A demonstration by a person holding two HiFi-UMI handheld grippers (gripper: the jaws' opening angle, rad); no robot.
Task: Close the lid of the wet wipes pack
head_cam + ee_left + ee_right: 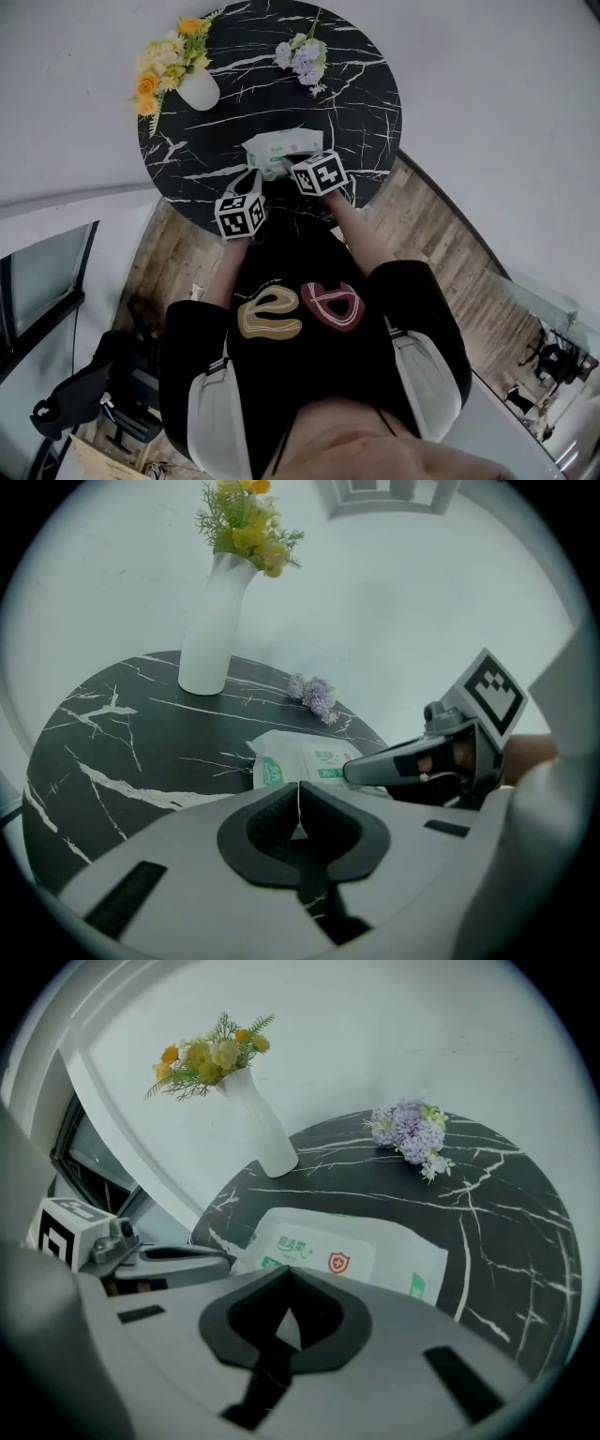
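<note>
The white wet wipes pack (pixel 281 145) lies flat near the front edge of the round black marble table (pixel 361 94). In the right gripper view its lid (pixel 314 1252), with a red shield mark, lies flat on the pack (pixel 412 1265). My right gripper (pixel 286 1271) is shut and empty, just short of the pack's near edge. My left gripper (pixel 298 787) is also shut with nothing in it, its tips a little short of the pack (pixel 295 757). In the head view the left gripper (pixel 251 180) and the right gripper (pixel 284 167) meet at the pack's front left corner.
A white vase of yellow flowers (pixel 192 80) stands at the table's back left. A small purple flower bunch (pixel 305 58) lies at the back. Wooden floor (pixel 450 244) and a dark chair (pixel 112 384) lie below the table's near edge.
</note>
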